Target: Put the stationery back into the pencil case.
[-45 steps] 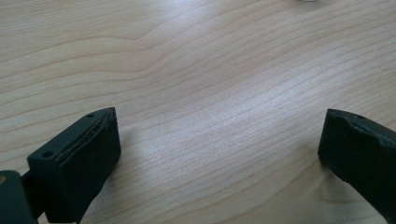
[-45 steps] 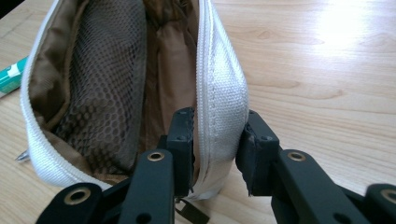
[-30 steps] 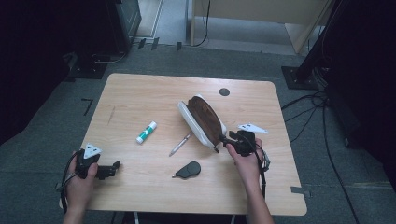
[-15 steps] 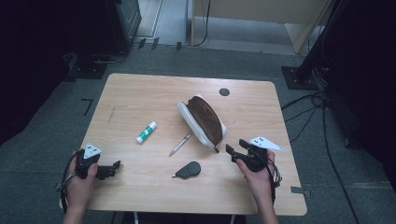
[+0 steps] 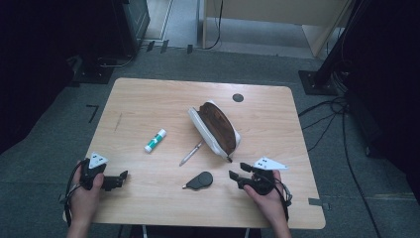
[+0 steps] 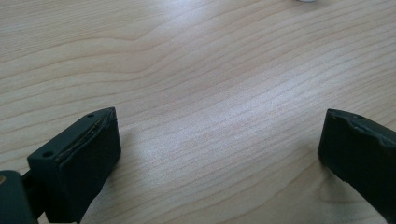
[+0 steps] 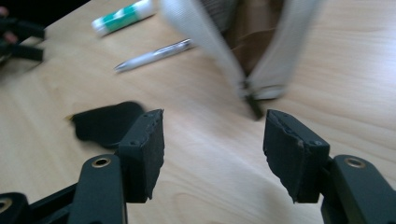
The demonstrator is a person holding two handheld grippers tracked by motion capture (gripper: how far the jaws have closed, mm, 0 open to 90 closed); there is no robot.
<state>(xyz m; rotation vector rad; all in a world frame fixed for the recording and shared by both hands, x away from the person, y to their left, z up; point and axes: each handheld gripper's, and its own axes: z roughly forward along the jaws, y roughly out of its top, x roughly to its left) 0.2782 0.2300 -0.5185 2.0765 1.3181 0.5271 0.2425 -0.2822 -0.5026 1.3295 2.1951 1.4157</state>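
Note:
An open white pencil case (image 5: 214, 127) with a brown inside lies at the middle of the wooden table (image 5: 148, 99); its zip end (image 7: 254, 105) points toward my right gripper. A pen (image 5: 191, 152) (image 7: 154, 54) and a green and white glue stick (image 5: 155, 140) (image 7: 122, 16) lie to its left. A flat black teardrop-shaped object (image 5: 199, 180) (image 7: 106, 122) rests near the front. My right gripper (image 5: 236, 175) (image 7: 212, 144) is open, empty, just right of the black object. My left gripper (image 5: 121, 177) (image 6: 217, 154) is open over bare wood at the front left.
A round black grommet (image 5: 237, 97) sits at the table's far right. Cables (image 5: 332, 119) trail on the floor to the right, and dark stands (image 5: 317, 79) surround the table.
My right gripper has drawn back from the pencil case's zip end toward the table's front edge and now points left. The left gripper has stayed put.

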